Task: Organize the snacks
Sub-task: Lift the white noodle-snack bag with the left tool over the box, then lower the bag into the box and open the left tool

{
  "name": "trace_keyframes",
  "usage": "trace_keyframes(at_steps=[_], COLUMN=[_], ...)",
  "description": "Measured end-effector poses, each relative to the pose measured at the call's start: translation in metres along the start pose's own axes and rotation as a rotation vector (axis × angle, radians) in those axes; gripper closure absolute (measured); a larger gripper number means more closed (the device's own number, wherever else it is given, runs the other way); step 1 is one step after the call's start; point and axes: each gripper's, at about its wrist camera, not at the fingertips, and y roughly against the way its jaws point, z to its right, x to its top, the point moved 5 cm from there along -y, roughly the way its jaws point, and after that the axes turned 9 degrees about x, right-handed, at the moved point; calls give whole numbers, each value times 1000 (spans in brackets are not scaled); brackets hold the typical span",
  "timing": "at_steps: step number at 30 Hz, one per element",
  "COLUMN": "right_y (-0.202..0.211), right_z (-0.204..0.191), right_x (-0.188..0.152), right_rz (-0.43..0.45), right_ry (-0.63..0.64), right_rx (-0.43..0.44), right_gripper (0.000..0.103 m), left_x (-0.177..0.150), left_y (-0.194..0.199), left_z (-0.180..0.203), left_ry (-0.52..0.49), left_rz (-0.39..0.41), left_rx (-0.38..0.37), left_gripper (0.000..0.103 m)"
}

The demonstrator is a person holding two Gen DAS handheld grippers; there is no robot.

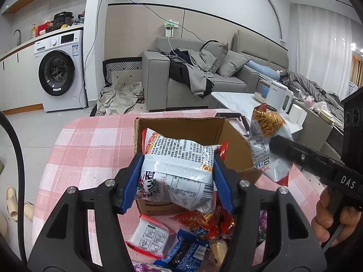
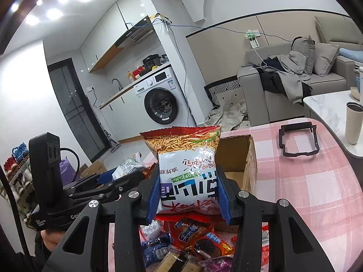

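My left gripper (image 1: 178, 181) is shut on a white noodle snack bag (image 1: 179, 170), held over the near edge of an open cardboard box (image 1: 233, 140) on the pink checked tablecloth (image 1: 90, 149). My right gripper (image 2: 187, 195) is shut on a second noodle snack bag (image 2: 188, 172), held upright above the snack pile beside the box (image 2: 248, 158). That bag (image 1: 265, 140) and the right gripper's arm show at the right of the left wrist view. Several loose snack packets (image 1: 181, 244) lie on the cloth in front of the box, also in the right wrist view (image 2: 192, 244).
A black rectangular frame (image 2: 298, 140) lies on the cloth beyond the box. A marble coffee table (image 2: 329, 106) with a beige tumbler (image 2: 354, 122) and white kettle (image 1: 279, 95) stands to the right. A grey sofa (image 1: 204, 77) and a washing machine (image 1: 61, 72) stand behind.
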Motion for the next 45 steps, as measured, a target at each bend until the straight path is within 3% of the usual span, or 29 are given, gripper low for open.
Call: trace_keyframes(at_steps=[18, 38, 40, 42, 45], right_y=[-44, -72, -77, -81, -86], right_z=[19, 41, 42, 45, 48], right_x=[6, 6, 6, 6, 6], right_rz=[-47, -102, -111, -119, -131], right_ry=[-28, -49, -42, -38, -38], right_rx=[0, -4, -7, -13, -18], right_gripper=[59, 59, 59, 59, 59], left_x=[18, 11, 10, 9, 9], left_y=[-52, -93, -98, -102, -108], left_z=[-3, 9, 10, 10, 11], left_ry=[-18, -47, -51, -53, -53], left_rz=[-21, -68, -76, -82, -95], left_rx=[25, 16, 15, 15, 9], left_gripper=[46, 46, 48, 58, 58])
